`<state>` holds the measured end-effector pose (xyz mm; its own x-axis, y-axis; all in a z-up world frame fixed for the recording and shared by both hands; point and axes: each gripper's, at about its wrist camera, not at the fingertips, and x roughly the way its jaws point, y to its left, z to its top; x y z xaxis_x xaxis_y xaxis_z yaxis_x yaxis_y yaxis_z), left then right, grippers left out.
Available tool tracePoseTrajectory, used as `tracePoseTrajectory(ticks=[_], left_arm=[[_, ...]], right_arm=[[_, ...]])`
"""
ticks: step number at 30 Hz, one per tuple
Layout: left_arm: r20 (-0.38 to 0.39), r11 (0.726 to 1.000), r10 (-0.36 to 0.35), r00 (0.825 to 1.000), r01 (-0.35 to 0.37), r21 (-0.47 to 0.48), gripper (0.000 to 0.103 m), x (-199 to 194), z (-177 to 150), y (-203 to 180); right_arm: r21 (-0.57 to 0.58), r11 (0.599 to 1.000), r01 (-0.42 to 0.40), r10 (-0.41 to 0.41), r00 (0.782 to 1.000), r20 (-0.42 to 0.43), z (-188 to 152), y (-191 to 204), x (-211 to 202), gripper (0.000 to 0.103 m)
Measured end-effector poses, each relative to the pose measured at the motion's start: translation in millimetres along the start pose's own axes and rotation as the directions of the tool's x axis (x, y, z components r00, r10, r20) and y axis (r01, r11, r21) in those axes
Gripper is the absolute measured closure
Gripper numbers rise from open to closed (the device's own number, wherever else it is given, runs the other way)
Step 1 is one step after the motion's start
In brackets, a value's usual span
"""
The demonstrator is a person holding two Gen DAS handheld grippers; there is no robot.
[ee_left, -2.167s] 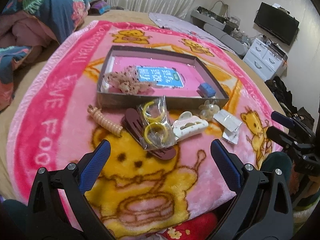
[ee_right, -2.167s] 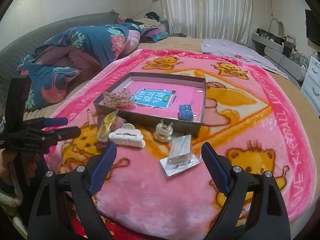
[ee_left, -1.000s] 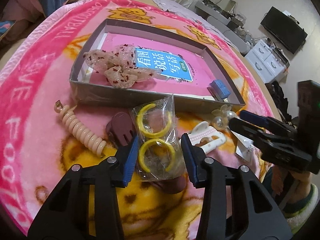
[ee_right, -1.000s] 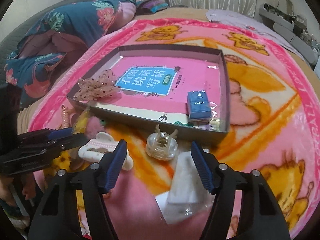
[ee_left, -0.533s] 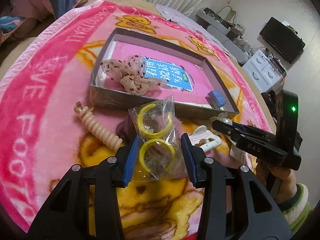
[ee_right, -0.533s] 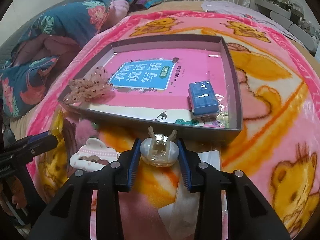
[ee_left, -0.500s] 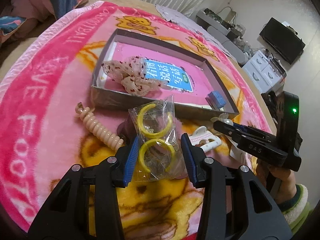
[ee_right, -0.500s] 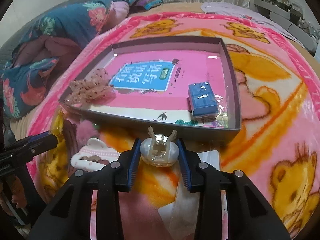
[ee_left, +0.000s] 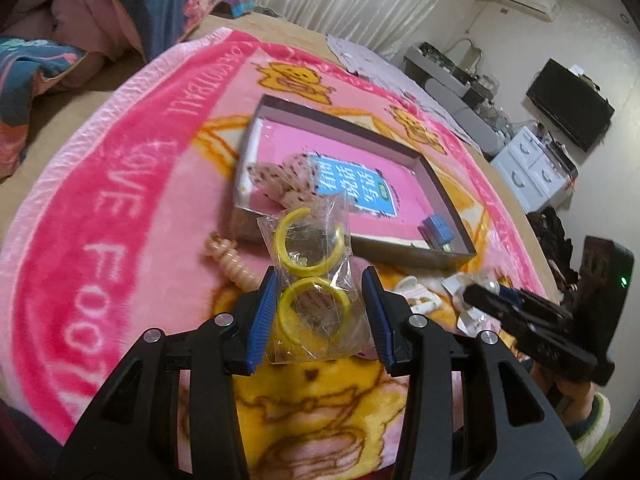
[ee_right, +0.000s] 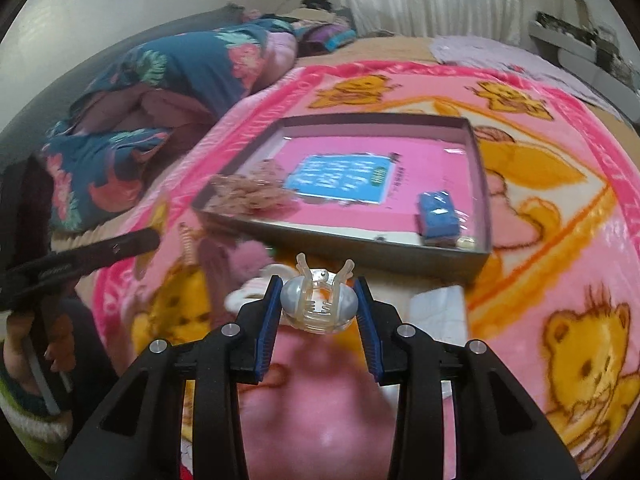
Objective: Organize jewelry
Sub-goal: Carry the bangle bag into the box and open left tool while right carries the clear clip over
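Clearly, your left claw (ee_left: 320, 316) pinched the clear bag of yellow rings (ee_left: 312, 276), held just before the gray box (ee_left: 404, 250). Only the right wrist view showed your right claw (ee_right: 318, 316) squeezing the clear hair clip (ee_right: 319, 300) above the pink blanket (ee_right: 560, 240).

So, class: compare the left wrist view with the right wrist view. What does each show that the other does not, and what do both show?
Only the left wrist view shows the bag of yellow rings clamped in the left gripper. Only the right wrist view shows the clear claw clip gripped by the right gripper. Both show the grey tray holding the blue box and the speckled bow.
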<state>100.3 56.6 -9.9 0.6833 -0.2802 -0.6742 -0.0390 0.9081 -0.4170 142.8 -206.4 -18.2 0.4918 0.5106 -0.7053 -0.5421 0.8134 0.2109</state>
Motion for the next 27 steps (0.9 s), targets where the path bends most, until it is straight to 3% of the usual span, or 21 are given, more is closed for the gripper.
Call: tracePoseTrajectory(ticks=[13, 27], left_arm=[[0.074, 1.0, 0.026, 0.997, -0.027, 0.009, 0.069, -10.6, 25.8, -1.4], [0.104, 0.998, -0.017, 0.994, 0.011, 0.058, 0.069, 6.7, 54.6, -33.1]], right_arm=[[-0.037, 0.999, -0.012, 0.015, 0.997, 0.072, 20.8, 13.5, -11.5, 0.068], [0.017, 0.999, 0.044, -0.046, 0.987, 0.151, 36.4, -15.3, -28.1, 0.068]])
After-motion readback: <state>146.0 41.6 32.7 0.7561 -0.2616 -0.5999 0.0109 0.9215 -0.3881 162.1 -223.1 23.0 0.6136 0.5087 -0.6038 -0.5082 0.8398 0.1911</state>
